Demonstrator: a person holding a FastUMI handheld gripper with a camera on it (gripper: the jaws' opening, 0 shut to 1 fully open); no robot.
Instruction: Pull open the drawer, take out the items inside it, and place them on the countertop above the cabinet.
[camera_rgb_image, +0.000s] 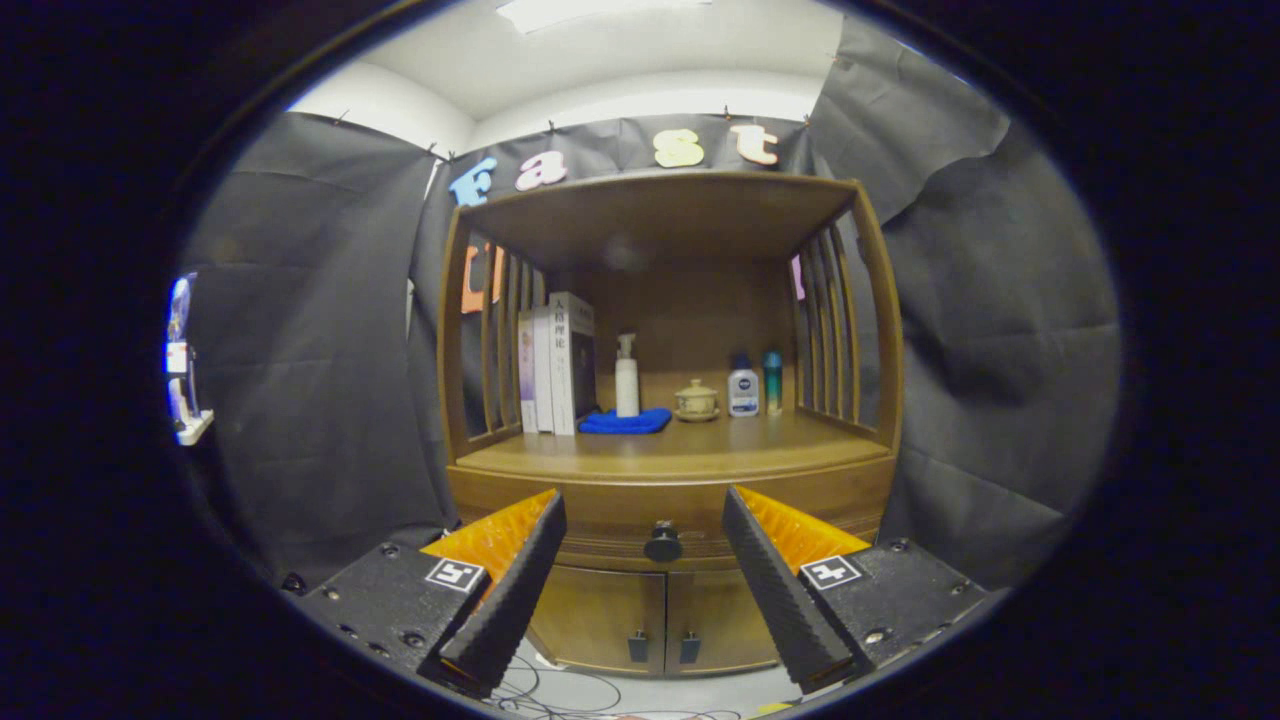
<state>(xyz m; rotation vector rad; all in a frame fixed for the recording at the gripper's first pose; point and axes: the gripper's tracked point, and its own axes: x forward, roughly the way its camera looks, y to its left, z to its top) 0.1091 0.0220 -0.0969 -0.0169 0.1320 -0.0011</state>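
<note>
Hand-held gripper (645, 585) is spread wide, fingers apart and pinching nothing. It is aimed at the front of a wooden cabinet (670, 500) and stands off from it; no contact.

Landmark: the knob (662, 543), a dark round pull at the middle of the drawer (620, 515) front. The knob sits in the gap between the two fingers, beyond their tips, roughly centred between them. The drawer is shut, its front flush with the cabinet face. Contents are hidden.

Below the knob: two small doors (660, 615), closed, each with a dark handle near the centre seam.

Above the knob: the desk (680, 455), the open wooden top of the cabinet, with slatted sides and a roof over it. Its front half is bare wood. Along its back, all well above and behind the knob:
- books (556, 365), upright, to the left of the knob line;
- blue cloth (625, 422), lying flat just right of the books;
- white pump bottle (627, 375), upright on or just behind the cloth; cannot tell which;
- small lidded cup (696, 400) on a saucer, slightly right of the knob line;
- white bottle with blue cap (743, 390), right of the cup;
- teal can (773, 382), just beside that bottle, nearest the right slats.

Cables (560, 695) lie on the floor below the doors.
</note>
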